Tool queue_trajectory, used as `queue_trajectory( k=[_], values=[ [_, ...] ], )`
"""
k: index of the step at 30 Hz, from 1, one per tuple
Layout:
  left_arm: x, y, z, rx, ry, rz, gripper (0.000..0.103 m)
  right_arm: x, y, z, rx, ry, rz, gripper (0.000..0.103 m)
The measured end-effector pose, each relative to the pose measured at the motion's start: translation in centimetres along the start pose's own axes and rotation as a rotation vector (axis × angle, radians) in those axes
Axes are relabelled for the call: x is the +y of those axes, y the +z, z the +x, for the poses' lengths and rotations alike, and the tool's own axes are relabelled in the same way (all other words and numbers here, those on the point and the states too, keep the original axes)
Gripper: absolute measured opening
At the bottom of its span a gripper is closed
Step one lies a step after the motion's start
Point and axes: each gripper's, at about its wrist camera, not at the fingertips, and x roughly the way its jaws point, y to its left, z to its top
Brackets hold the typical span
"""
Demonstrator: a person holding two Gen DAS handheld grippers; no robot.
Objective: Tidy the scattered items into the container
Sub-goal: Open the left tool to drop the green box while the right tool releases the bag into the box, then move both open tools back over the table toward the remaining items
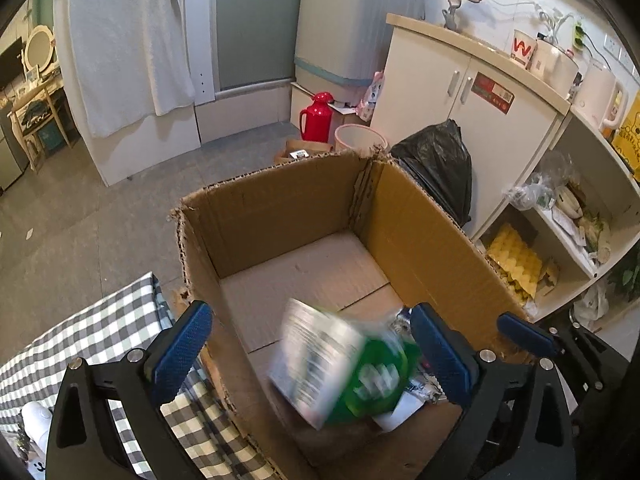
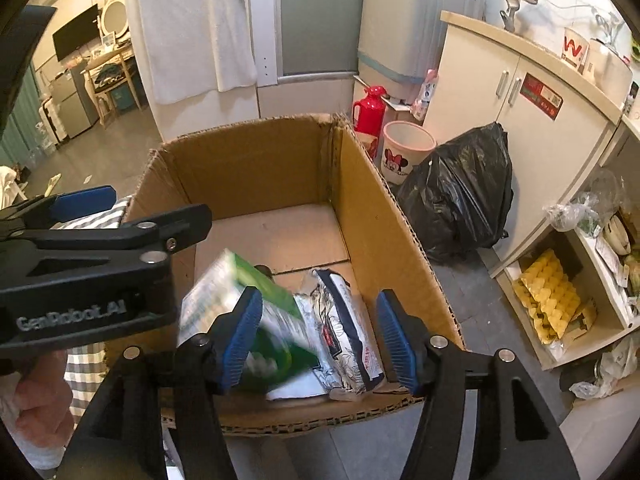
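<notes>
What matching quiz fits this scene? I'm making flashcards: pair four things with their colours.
Things:
1. flask
2. bag
3. box
4. egg tray

Colours:
A. yellow
B. brown
C. red
D. black

Pairs: 1-C, 2-D, 3-B, 4-A
</notes>
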Motion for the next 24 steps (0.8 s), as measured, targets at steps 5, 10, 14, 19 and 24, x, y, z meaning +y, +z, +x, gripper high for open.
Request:
queue_trajectory(
  k=[5,10,14,19,24],
  values=[
    [0.2,0.1,-0.9,-0.026,0.013,0.005,0.102,0.2,0.0,-1.2,-0.026,0.011,-0.003,0.06],
    [0.7,0.4,-3.0,-0.071,0.014,-0.005,0.102,0.9,0.3,-2.4,-0.058,0.02,-0.008,0.06],
    [1.2,0.7,-5.2,-0.119,0.029,-0.01,0.102,1.4,0.5,-3.6,-0.088,0.029,-0.012,0.062],
    [2.0,0.8,-8.1,-0.172,0.048,-0.017,0.102,2.4,0.9,-5.6,-0.138,0.037,-0.017,0.063],
    [3.5,0.5,-11.1,-0.224,0.076,-0.053,0.102,3.4,1.3,-7.9,-0.203,0.057,-0.015,0.069]
  ],
)
